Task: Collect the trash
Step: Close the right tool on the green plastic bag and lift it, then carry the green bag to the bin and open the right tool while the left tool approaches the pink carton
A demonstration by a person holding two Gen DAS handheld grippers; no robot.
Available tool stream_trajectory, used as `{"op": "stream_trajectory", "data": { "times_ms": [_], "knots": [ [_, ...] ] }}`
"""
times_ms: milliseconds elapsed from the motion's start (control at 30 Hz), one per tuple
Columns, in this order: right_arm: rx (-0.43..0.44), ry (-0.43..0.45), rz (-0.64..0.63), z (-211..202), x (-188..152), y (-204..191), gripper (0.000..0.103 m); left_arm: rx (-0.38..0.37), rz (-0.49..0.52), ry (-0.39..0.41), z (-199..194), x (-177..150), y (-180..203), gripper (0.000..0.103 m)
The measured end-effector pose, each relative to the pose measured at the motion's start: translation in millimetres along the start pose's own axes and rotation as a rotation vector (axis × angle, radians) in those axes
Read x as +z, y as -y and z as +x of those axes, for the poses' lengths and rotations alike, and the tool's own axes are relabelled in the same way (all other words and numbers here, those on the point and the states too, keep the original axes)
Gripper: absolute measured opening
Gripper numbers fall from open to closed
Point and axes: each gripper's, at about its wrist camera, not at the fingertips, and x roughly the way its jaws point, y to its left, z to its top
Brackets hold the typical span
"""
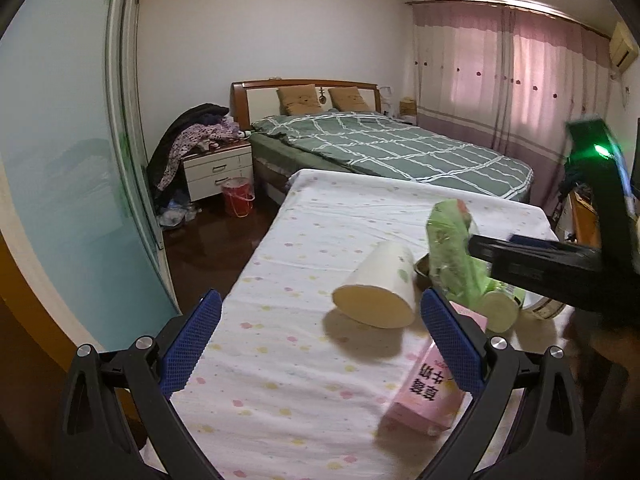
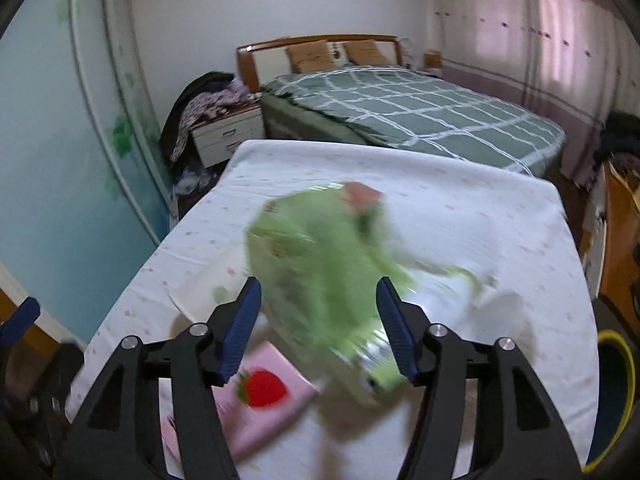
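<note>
Right wrist: green wrapper [image 2: 320,280] between right tool [image 2: 318,332] pads, blurred.

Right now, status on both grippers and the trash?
Left gripper open, empty. Right gripper open around green wrapper, blurred, grip unclear. Paper cup and pink strawberry milk carton on the table.

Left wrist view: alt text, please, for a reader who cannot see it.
An open left hand-held gripper hovers over a tipped paper cup and pink carton on a floral-sheeted table. Right hand-held gripper meets a green wrapper; a bed lies behind.
</note>
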Motion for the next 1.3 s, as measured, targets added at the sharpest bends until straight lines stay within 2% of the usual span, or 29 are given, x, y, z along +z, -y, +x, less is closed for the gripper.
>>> {"op": "stream_trajectory", "data": {
  "times_ms": [133, 333, 367, 433, 533, 567, 600, 833, 1133, 1300],
  "knots": [
    [-0.074, 0.003, -0.047, 23.0, 17.5, -23.1, 0.071, 0.005, -0.007, -0.006, -0.4, -1.0, -9.0, 0.098],
    [-0.172, -0.044, -0.068, 53.2, 22.6, -29.6, 0.07, -0.003, -0.026, -0.02, -0.7, -4.8, -19.7, 0.098],
    [-0.173, -0.054, -0.062, 56.0, 21.7, -27.0, 0.068, -0.006, -0.029, -0.022, -1.1, -5.6, -21.5, 0.098],
    [-0.158, -0.077, -0.043, 59.9, 19.9, -21.1, 0.049, -0.01, -0.035, -0.024, -1.0, -6.2, -24.2, 0.098],
    [-0.139, -0.073, -0.035, 57.8, 17.6, -18.6, 0.042, -0.02, -0.041, -0.032, 0.8, -8.0, -25.5, 0.098],
    [-0.127, -0.066, -0.028, 54.1, 16.6, -17.2, 0.036, -0.022, -0.041, -0.034, 1.0, -8.7, -25.1, 0.098],
    [-0.115, -0.062, -0.017, 50.2, 15.9, -15.4, 0.023, -0.023, -0.041, -0.035, 1.7, -9.0, -25.2, 0.098],
    [-0.056, 0.022, 0.023, 9.9, 16.5, -9.0, 0.015, -0.023, -0.042, -0.034, 0.8, -9.1, -22.7, 0.098],
    [-0.005, 0.147, 0.058, -55.4, 22.7, -2.4, 0.012, -0.05, -0.026, -0.049, 3.2, -13.3, -14.0, 0.098],
    [-0.01, 0.196, 0.091, -85.8, 17.7, 12.3, 0.012, -0.069, -0.017, -0.053, 1.8, -14.8, -8.8, 0.098]
  ]
}}
